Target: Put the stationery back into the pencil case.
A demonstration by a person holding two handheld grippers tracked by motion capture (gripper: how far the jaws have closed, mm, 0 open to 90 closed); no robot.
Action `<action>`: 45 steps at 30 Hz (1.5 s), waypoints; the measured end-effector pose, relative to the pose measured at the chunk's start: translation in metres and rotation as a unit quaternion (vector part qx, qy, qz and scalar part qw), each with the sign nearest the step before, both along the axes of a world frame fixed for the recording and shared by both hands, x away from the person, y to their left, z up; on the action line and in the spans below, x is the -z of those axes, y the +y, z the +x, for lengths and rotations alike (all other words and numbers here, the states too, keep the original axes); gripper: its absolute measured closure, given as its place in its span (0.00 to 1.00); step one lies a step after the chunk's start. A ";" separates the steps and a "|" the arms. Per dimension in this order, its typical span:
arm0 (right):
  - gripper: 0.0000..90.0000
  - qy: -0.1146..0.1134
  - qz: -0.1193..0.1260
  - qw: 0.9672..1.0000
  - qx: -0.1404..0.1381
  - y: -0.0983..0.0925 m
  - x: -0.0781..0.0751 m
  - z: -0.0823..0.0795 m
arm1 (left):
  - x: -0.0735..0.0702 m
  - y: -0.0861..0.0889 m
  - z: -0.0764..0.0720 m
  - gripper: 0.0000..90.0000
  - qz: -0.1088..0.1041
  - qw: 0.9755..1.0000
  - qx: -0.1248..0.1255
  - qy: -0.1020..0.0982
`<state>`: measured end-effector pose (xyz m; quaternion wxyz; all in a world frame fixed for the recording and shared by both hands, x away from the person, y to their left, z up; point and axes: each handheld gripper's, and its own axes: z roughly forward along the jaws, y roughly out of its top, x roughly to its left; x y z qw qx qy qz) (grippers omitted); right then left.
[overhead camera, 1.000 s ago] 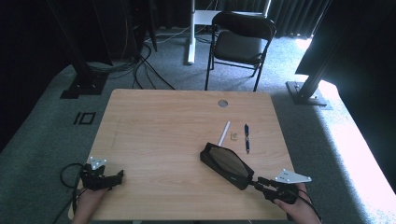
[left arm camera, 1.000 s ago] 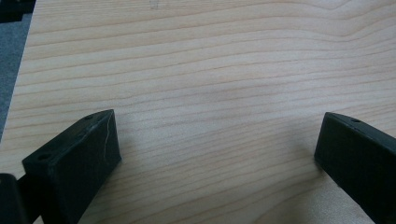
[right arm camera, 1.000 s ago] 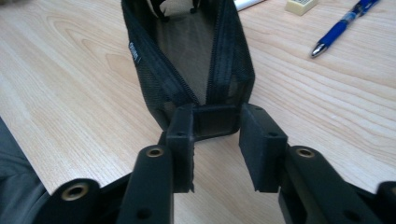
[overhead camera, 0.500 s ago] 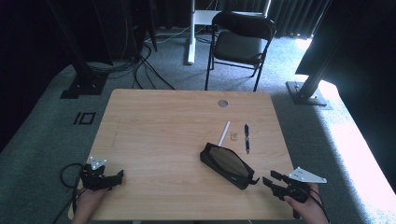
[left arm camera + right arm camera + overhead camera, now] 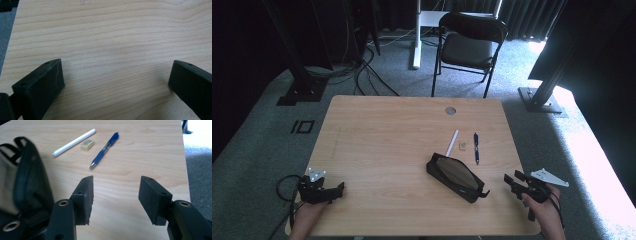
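Note:
A black pencil pouch (image 5: 456, 176) lies open on the wooden table (image 5: 387, 140), its beige lining facing up; the right gripper view has it at the left (image 5: 15, 180). Beyond it lie a white stick (image 5: 452, 142) (image 5: 74, 142), a small eraser (image 5: 462, 146) (image 5: 87, 144) and a blue pen (image 5: 476, 148) (image 5: 105, 149). My right gripper (image 5: 512, 177) (image 5: 115, 192) is near the table's right edge, to the right of the pouch and apart from it. Its jaws have just been opening, with bare wood between them. My left gripper (image 5: 337, 190) (image 5: 115, 75) stands open over bare wood at the front left.
A round cable hole (image 5: 450, 110) sits near the table's far edge. A black folding chair (image 5: 469, 47) stands behind the table on grey carpet. Dark stands and cables (image 5: 362, 70) crowd the floor at the back left.
My right gripper has drawn back to the right from the pouch's near end, and its jaws have spread apart. The pouch stays on the table. My left gripper has not moved.

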<state>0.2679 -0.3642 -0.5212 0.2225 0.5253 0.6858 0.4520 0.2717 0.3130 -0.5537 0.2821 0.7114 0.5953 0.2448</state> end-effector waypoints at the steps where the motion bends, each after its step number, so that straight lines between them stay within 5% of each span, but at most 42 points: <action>1: 0.50 0.000 0.000 1.000 0.005 0.000 0.001 0.005 | 0.000 0.000 0.000 0.00 0.000 1.000 0.000 0.000; 18: 0.50 0.029 -0.022 0.999 0.011 0.024 0.015 0.062 | 0.000 0.000 0.000 0.00 0.000 1.000 -0.001 0.000; 45: 0.51 0.041 -0.054 0.998 0.001 0.080 0.014 0.128 | 0.000 0.000 0.000 0.00 -0.001 1.000 -0.001 0.000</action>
